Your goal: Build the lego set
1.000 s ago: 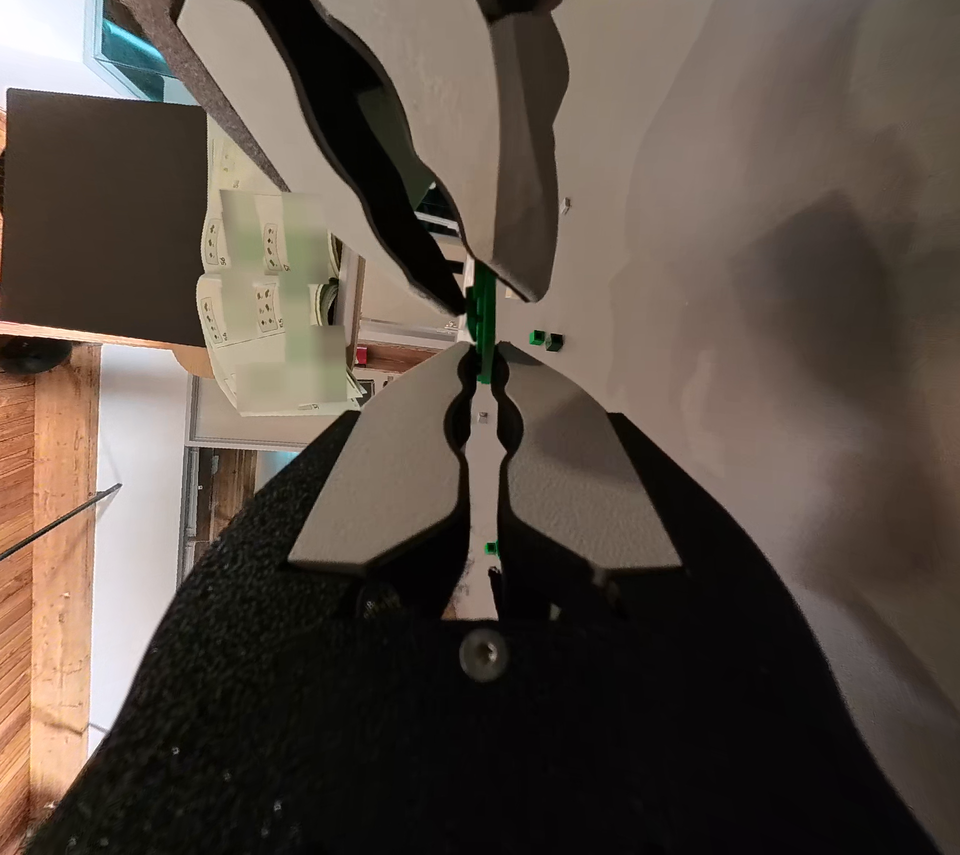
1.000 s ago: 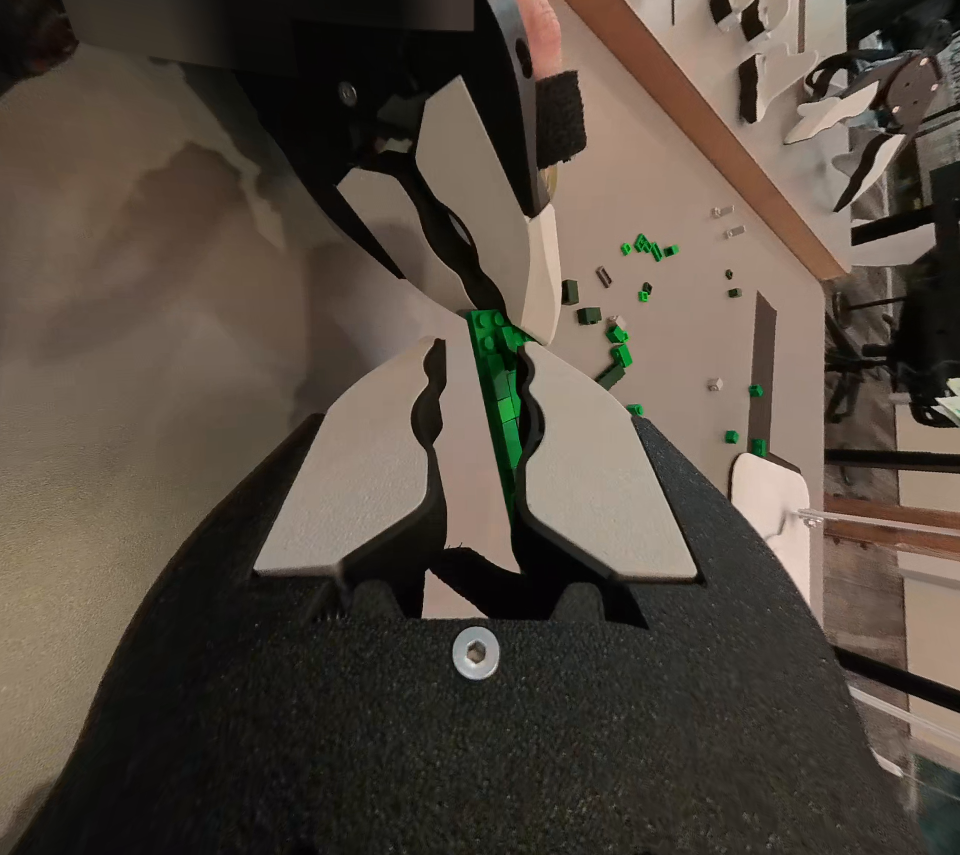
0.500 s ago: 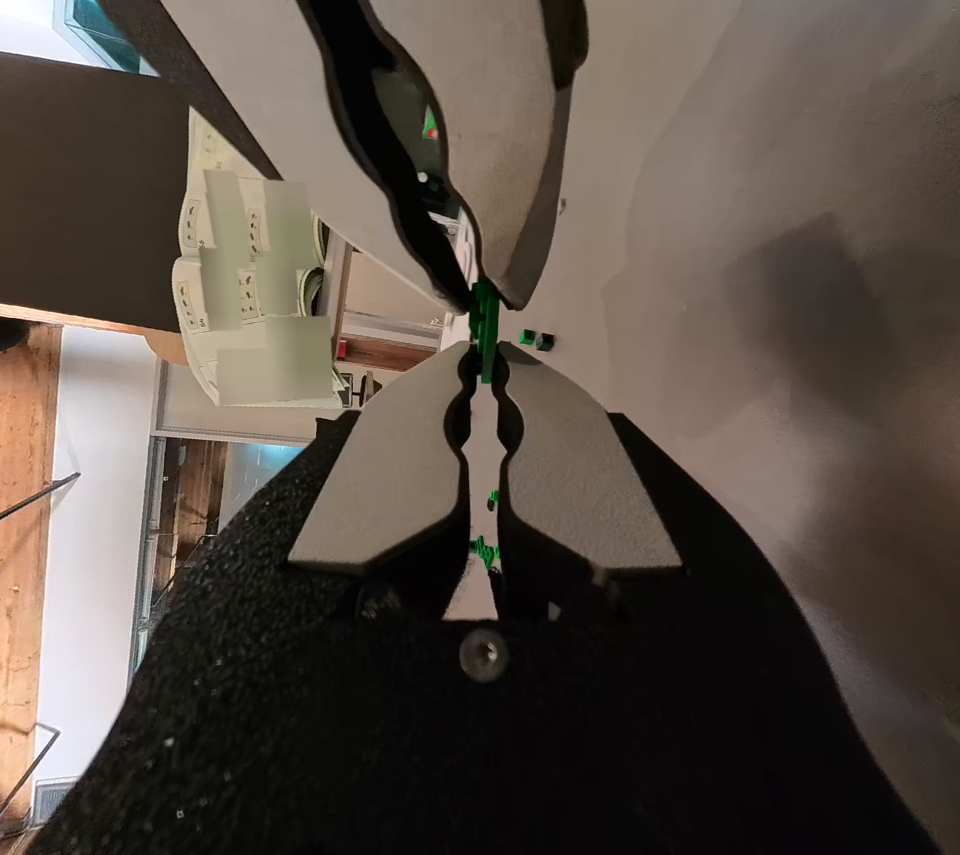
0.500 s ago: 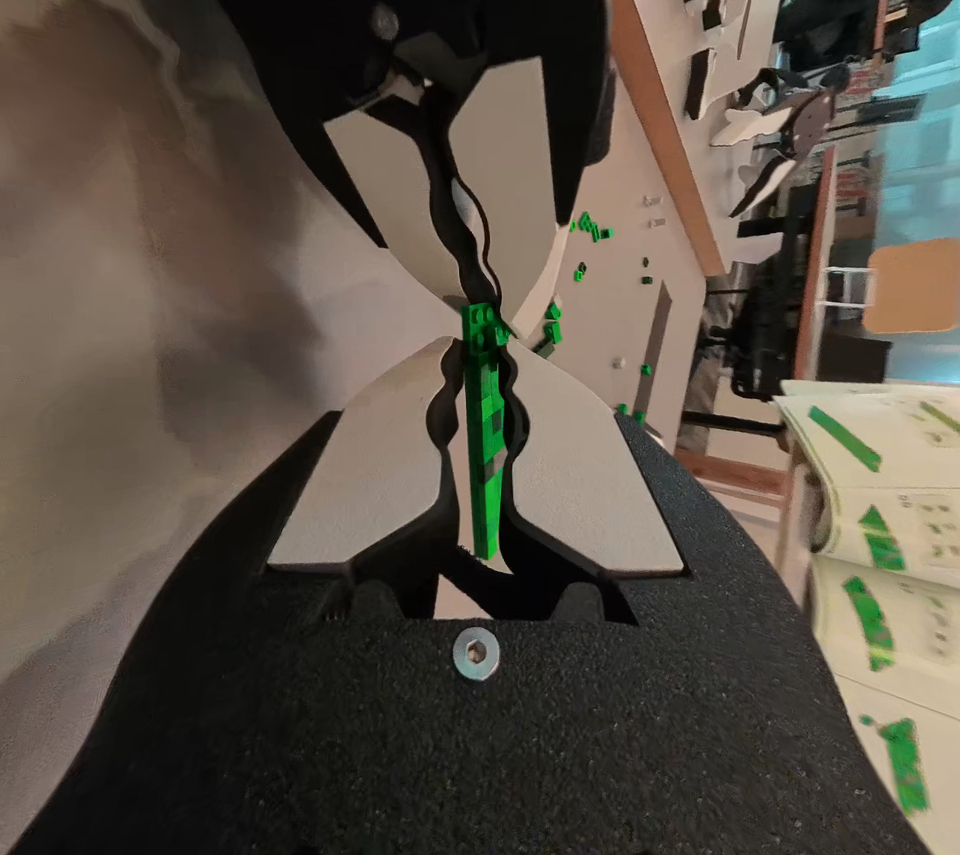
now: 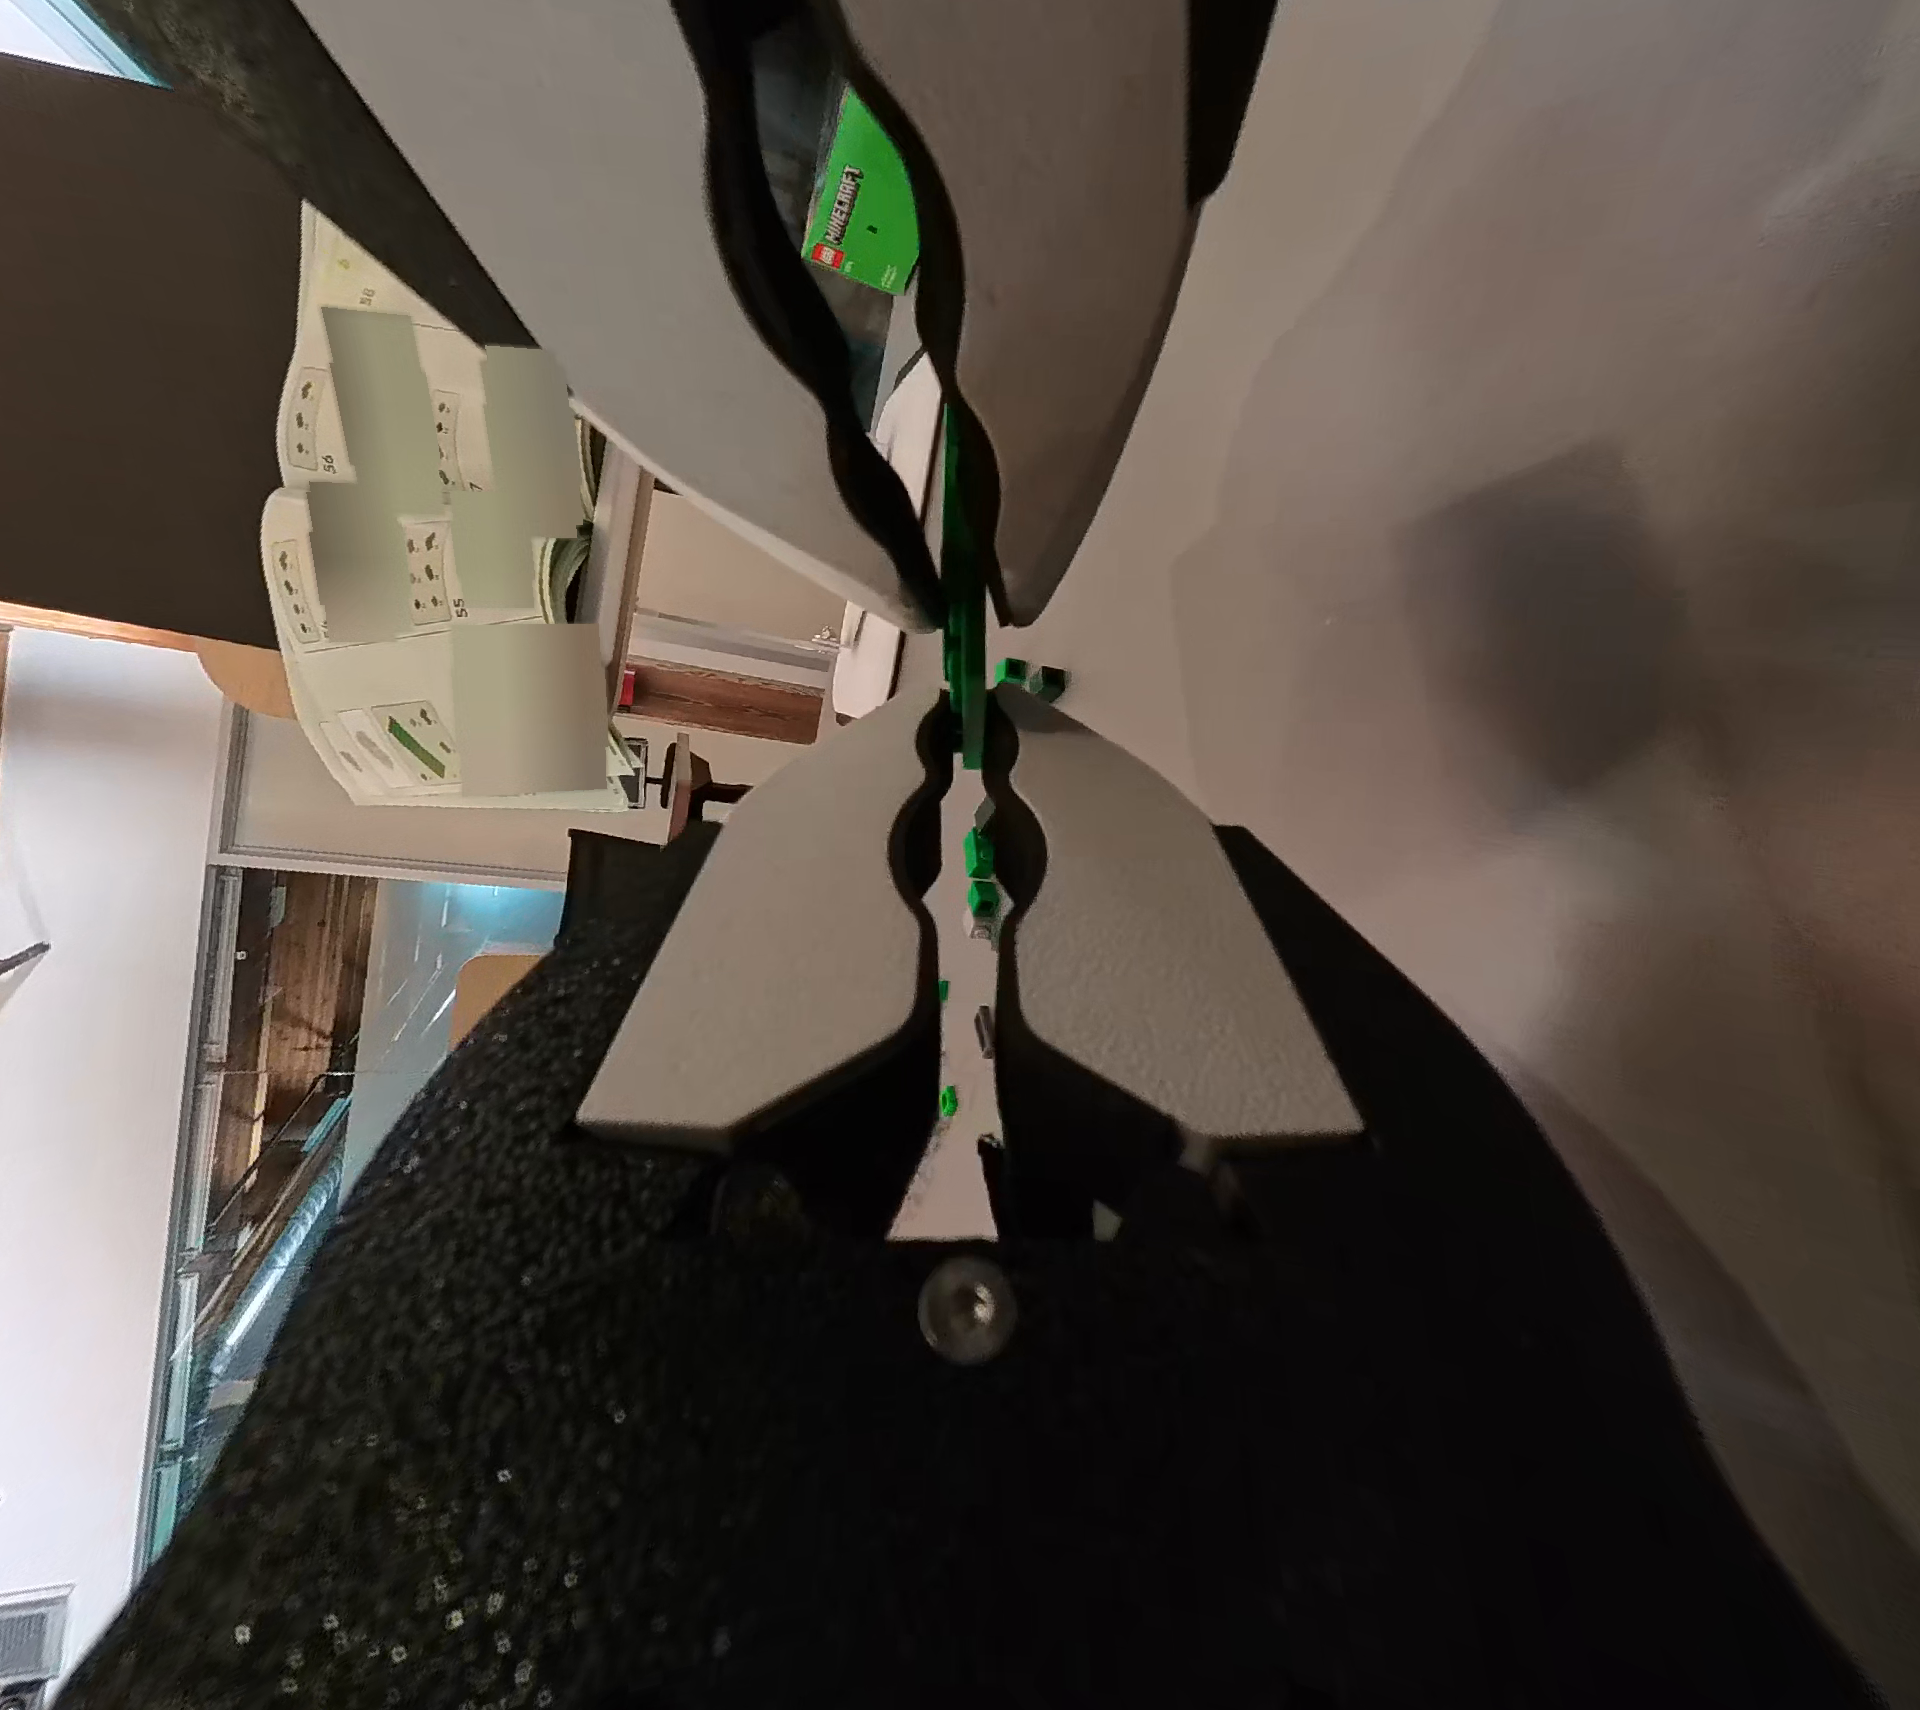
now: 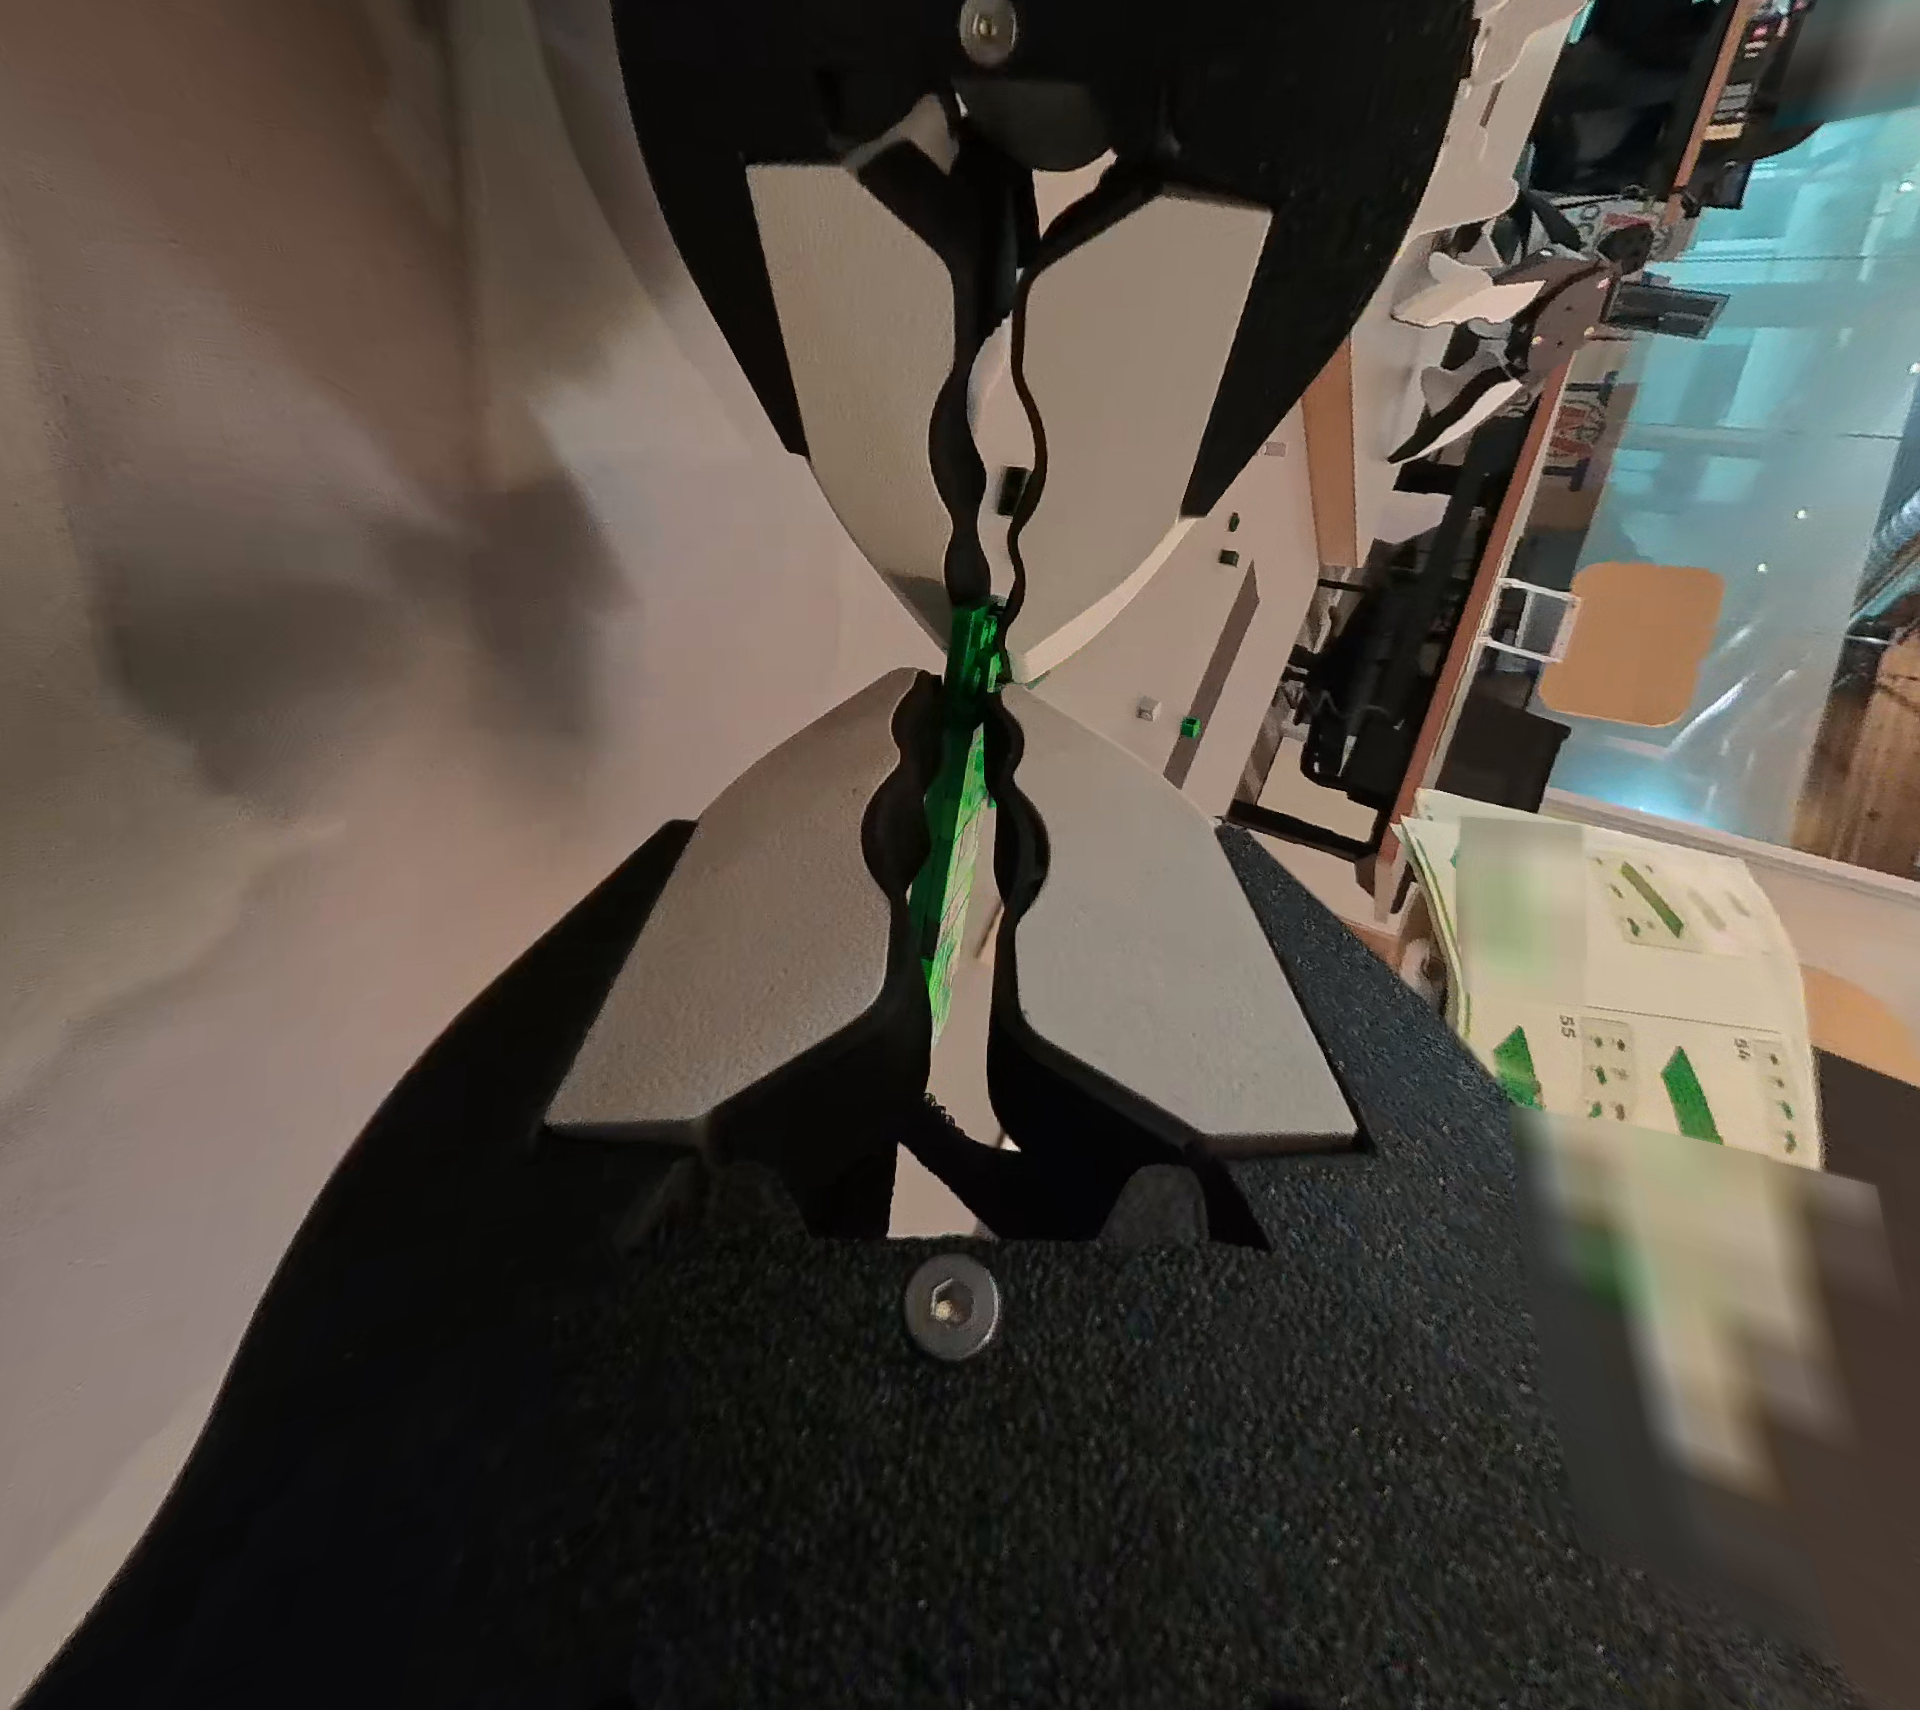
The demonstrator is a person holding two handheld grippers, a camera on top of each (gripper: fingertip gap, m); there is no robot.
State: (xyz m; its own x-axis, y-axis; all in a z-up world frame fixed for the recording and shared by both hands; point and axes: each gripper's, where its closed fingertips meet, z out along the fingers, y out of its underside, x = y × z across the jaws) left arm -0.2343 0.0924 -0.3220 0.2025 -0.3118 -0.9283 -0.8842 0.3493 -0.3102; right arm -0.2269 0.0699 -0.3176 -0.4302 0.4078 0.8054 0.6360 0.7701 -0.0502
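Swung since a second ago, your right gripper now meets your left gripper tip to tip, head-on. Both are pinched on the same thin green Lego plate assembly, one at each end, held edge-on above the white tabletop. Small loose green bricks lie beyond; an open instruction booklet sits at right.

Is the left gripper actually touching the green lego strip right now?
Touching. The left wrist view shows the left gripper closed on the end of the green lego strip.
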